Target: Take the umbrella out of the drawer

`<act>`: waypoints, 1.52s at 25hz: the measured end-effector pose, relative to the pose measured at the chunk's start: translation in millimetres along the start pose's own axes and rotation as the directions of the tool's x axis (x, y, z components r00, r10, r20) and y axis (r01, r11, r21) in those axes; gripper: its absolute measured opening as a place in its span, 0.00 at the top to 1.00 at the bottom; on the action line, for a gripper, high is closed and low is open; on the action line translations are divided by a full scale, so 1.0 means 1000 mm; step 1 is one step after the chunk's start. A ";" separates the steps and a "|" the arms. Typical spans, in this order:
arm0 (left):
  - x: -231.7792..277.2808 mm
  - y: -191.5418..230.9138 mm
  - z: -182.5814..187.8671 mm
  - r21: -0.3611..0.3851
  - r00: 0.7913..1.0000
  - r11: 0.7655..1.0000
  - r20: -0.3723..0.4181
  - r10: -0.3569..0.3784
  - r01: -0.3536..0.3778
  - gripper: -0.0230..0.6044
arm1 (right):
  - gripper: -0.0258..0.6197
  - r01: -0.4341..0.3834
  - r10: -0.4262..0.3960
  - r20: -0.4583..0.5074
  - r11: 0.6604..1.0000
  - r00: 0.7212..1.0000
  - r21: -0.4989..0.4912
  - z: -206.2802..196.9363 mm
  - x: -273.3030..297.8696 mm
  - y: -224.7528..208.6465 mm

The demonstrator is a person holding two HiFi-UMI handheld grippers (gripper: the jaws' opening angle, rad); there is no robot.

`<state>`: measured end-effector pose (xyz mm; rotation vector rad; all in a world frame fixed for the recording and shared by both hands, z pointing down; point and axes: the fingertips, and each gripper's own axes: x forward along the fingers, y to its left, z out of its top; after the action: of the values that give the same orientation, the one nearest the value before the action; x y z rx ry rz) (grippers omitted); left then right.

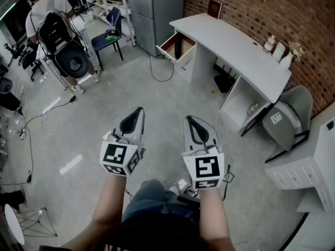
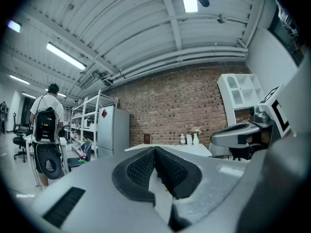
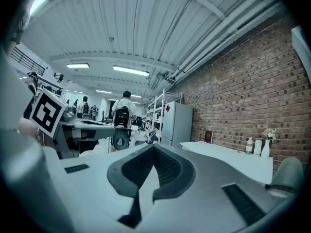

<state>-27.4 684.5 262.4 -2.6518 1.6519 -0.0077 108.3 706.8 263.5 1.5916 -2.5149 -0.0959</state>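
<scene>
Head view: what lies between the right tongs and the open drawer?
Mostly bare grey floor, as the head view shows, with a black cable looping on it just short of the drawer. The right tongs are shut and empty.

Tally: two grippers (left gripper [image 1: 138, 110], right gripper [image 1: 189, 120]), one white desk [image 1: 230, 43] with one open drawer [image 1: 177, 47] and three small vessels [image 1: 278, 51] on top, one grey chair [image 1: 285, 120], one blue chair [image 1: 109, 36], one fridge [image 1: 154, 9], one person [image 1: 46, 8] in head view.
</scene>
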 end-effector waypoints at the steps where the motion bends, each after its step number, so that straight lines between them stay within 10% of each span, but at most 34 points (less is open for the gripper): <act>1: 0.004 -0.003 -0.001 0.007 1.000 1.000 0.000 0.000 0.000 0.97 | 0.97 -0.001 0.001 0.000 1.000 1.000 0.007 -0.003 0.000 -0.006; 12: 0.087 0.012 -0.005 0.015 1.000 1.000 0.016 -0.014 0.013 0.97 | 0.97 0.028 -0.028 -0.005 0.999 1.000 0.024 -0.017 0.055 -0.062; 38: 0.422 0.241 -0.045 -0.058 0.993 0.995 -0.077 -0.090 0.085 0.97 | 0.97 0.091 -0.086 -0.085 0.994 0.993 0.058 -0.013 0.436 -0.171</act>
<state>-58.0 198.9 301.1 -2.7977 1.5777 -0.0718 79.8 240.0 297.0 1.6946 -2.4074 0.0371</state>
